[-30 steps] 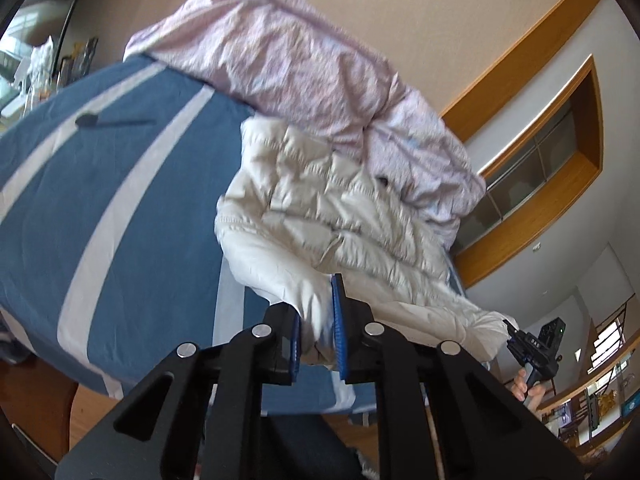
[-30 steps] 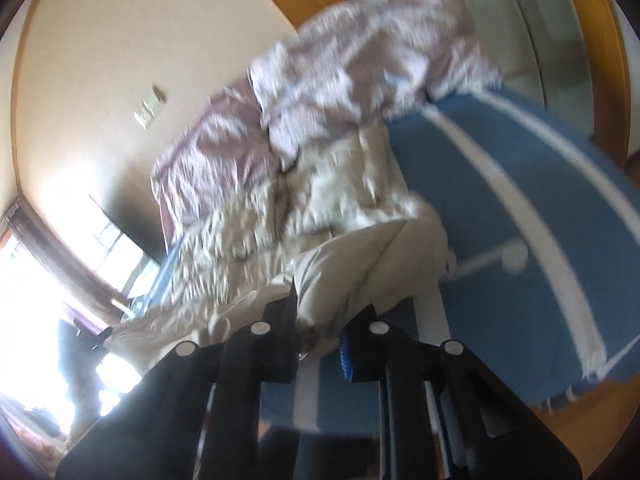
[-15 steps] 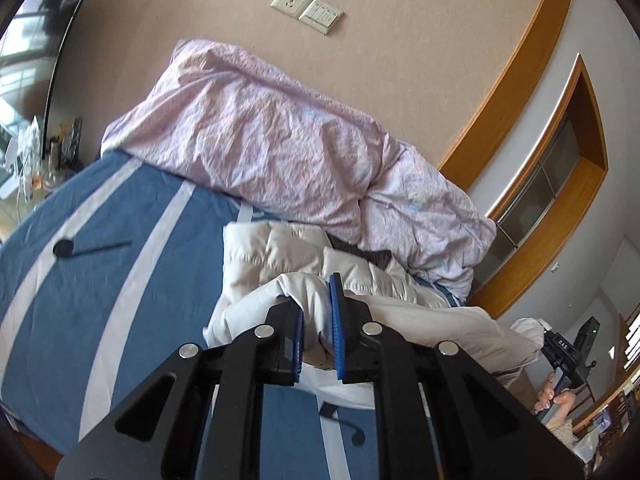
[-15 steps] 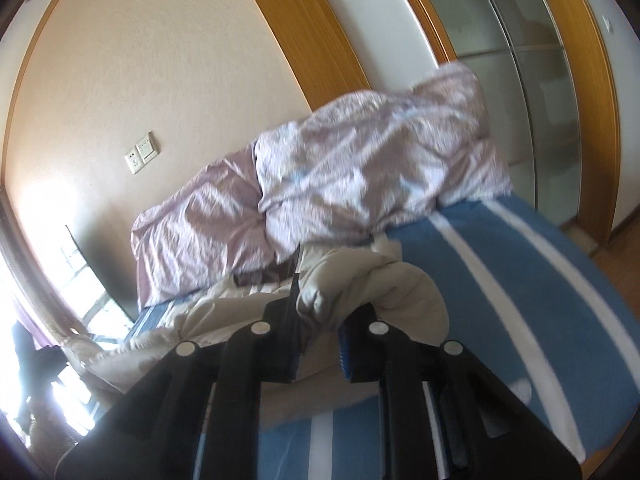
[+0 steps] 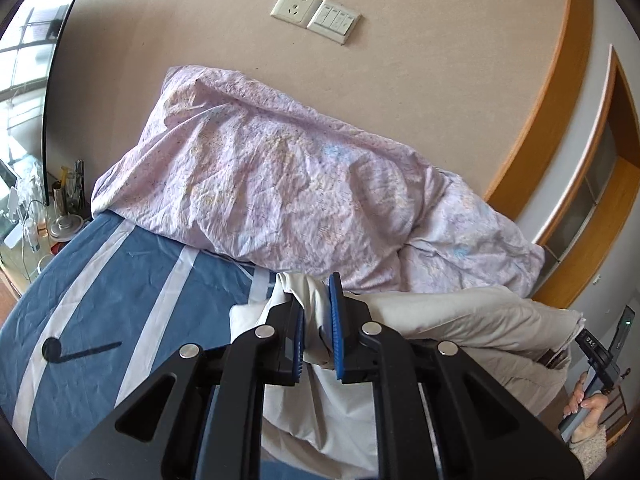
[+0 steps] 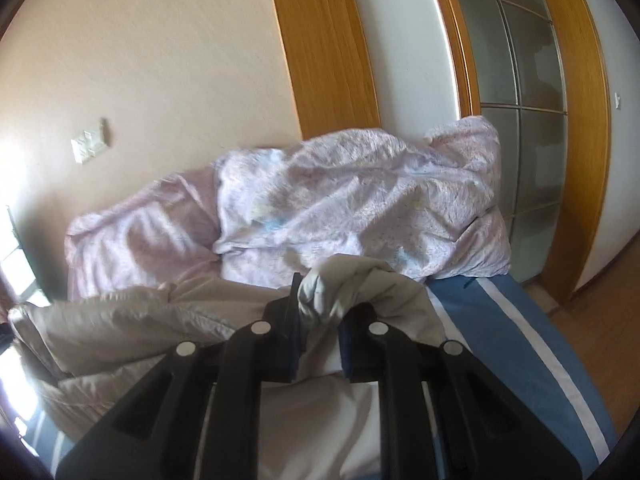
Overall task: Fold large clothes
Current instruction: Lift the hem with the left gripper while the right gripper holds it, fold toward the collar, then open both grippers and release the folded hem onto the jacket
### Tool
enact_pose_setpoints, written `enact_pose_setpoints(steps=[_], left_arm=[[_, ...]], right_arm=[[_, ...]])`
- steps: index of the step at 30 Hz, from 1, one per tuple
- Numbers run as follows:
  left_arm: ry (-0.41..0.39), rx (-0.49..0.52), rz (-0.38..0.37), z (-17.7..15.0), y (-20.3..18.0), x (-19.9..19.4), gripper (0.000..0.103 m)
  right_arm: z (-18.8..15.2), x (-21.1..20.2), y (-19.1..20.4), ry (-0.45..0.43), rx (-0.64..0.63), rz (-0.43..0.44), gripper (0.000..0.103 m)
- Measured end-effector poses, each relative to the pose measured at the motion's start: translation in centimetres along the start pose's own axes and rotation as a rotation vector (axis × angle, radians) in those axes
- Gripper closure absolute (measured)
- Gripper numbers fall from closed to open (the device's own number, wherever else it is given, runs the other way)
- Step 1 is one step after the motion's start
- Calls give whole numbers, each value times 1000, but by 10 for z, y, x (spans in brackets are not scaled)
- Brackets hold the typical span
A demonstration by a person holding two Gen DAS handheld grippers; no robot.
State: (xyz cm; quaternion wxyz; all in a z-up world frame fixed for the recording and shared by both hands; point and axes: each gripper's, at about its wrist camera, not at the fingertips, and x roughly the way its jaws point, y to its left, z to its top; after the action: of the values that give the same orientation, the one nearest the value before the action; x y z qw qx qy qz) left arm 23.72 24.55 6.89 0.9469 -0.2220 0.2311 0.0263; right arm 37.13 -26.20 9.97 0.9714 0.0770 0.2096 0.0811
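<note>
Lifted since before, both claws pinch the jacket (its quilted side apparently hidden).

The left gripper is matte black plastic: two angular arms with triangular cut-outs, each fastened with round silver screw heads, four across. Its jaws carry ribbed blue pads on their inner faces. The right gripper has the same black frame and silver screws, with dark blue pads. At the left camera's far edge a hand wraps a dark handle, a pale knitted cuff below it.
</note>
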Motion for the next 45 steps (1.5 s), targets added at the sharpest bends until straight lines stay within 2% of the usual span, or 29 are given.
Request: enact_pose_setpoints(steps=[12, 21, 23, 24, 26, 28, 29, 30, 32, 34, 38, 45], left_arm=[[35, 8, 156, 4, 4, 119, 93], [31, -23, 169, 0, 14, 164, 92], [41, -54, 173, -3, 19, 170, 92], [44, -69, 175, -5, 21, 172, 89], [55, -81, 172, -7, 22, 174, 83], [64, -83, 167, -7, 22, 175, 75], [69, -84, 165, -6, 21, 174, 63], [67, -90, 170, -5, 21, 172, 36], [1, -103, 199, -1, 21, 158, 3], [-45, -85, 201, 5, 17, 143, 2], [-47, -23, 191, 6, 1, 117, 2], [-17, 134, 165, -41, -48, 84, 2]], right_arm=[[-8, 138, 14, 120, 56, -205, 87], [-21, 192, 15, 182, 84, -289, 85], [-24, 199, 13, 199, 108, -287, 69], [-25, 202, 12, 207, 115, -275, 63], [-27, 204, 12, 208, 117, -239, 26], [-25, 196, 17, 164, 89, -238, 19], [-23, 189, 20, 132, 64, -232, 19], [-21, 184, 23, 118, 48, -226, 19], [-19, 171, 28, 102, 34, -212, 19], [-21, 159, 35, 107, 21, -181, 19], [-33, 137, 51, 150, -24, -138, 19], [-75, 97, 87, 192, -97, -3, 19]])
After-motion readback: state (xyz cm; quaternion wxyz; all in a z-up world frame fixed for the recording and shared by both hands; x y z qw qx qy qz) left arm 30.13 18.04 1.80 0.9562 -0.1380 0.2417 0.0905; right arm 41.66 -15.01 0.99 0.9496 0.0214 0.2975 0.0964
